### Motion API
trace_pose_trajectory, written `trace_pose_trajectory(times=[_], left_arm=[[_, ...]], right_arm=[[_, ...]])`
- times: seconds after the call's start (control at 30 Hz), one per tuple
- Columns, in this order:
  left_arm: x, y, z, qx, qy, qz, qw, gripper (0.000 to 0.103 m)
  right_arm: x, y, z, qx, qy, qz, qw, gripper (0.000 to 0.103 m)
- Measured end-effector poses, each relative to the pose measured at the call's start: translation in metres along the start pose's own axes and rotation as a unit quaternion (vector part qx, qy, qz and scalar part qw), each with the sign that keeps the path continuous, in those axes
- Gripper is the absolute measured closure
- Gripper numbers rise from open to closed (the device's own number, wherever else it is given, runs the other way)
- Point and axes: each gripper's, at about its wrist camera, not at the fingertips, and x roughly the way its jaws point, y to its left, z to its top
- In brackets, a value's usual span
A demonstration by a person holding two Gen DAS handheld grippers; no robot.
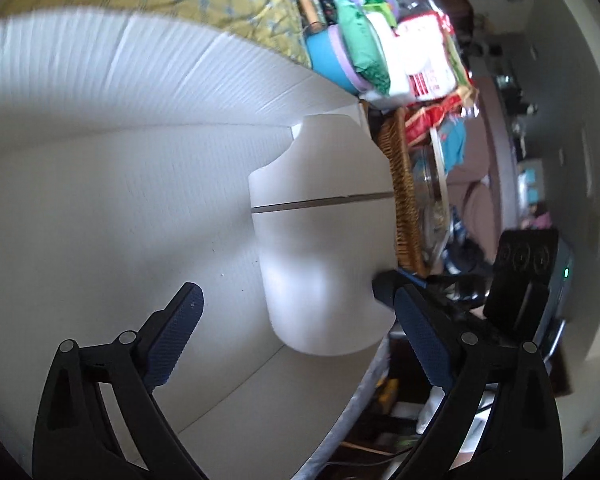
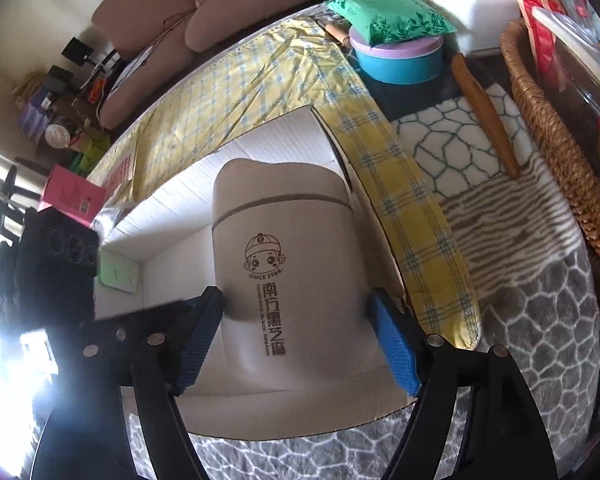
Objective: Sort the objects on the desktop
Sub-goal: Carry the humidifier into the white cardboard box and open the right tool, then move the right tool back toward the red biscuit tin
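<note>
A cream cylindrical jar (image 2: 284, 248) with a cartoon head and dark lettering is tilted inside an open white cardboard box (image 2: 172, 208). My right gripper (image 2: 295, 297) is shut on the jar, its blue pads pressing the lower body from both sides. In the left wrist view the same jar (image 1: 320, 220) looks plain white, in front of the box's inner wall (image 1: 100, 160). My left gripper (image 1: 298, 294) is open, with its fingers spread wide to either side of the jar's near end. The left finger stands well clear of the jar.
A wicker basket (image 2: 548, 140) full of packets stands to the right of the box. Behind the box are a teal round tin (image 2: 396, 60) under a green packet (image 2: 392, 16), a wooden stick (image 2: 484, 112), and a yellow checked cloth (image 2: 260, 92). A pink box (image 2: 72, 196) lies left.
</note>
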Motion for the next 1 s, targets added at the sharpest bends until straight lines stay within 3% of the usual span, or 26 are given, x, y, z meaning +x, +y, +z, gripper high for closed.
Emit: trace_pose_trajectory(times=[0.1,0.17,0.23,0.33,0.57,0.7,0.77,0.83,0.9,1.0], left_arm=[[0.005,0.005,-0.001,-0.015,0.002,-0.025,0.9996,0.007],[0.009,0.007,-0.001,-0.023,0.005,-0.045,0.9987,0.012],[0.013,0.008,-0.006,-0.043,0.004,-0.094,0.9946,0.027],[0.017,0.002,-0.009,-0.052,-0.002,-0.087,0.9948,0.027],[0.025,-0.001,-0.016,-0.097,0.016,-0.143,0.9849,0.027],[0.033,-0.008,-0.016,-0.092,0.032,-0.121,0.9878,0.028],[0.022,-0.019,-0.017,-0.060,0.027,-0.103,0.9925,0.026],[0.000,-0.031,-0.019,-0.011,0.011,-0.067,0.9977,0.014],[-0.023,-0.041,-0.024,0.037,-0.006,-0.023,0.9990,0.010],[-0.062,-0.047,-0.035,0.099,-0.037,0.042,0.9935,0.005]], right_arm=[[-0.002,0.000,-0.003,-0.001,0.004,0.002,1.000,0.026],[-0.005,0.000,-0.005,-0.002,-0.003,0.010,1.000,0.033],[-0.010,-0.001,-0.004,0.003,-0.010,0.027,1.000,0.043],[-0.017,0.005,-0.005,-0.011,-0.009,0.008,1.000,0.051],[-0.035,-0.001,-0.009,0.009,-0.013,0.034,0.999,0.057],[-0.036,-0.002,-0.016,0.005,-0.005,0.020,1.000,0.057],[-0.041,-0.005,-0.020,0.007,-0.019,0.014,1.000,0.057],[-0.048,-0.003,-0.026,0.001,-0.038,-0.007,0.999,0.057],[-0.055,-0.001,-0.032,-0.001,-0.051,-0.015,0.999,0.055],[-0.062,0.008,-0.044,-0.012,-0.063,-0.020,0.998,0.048]])
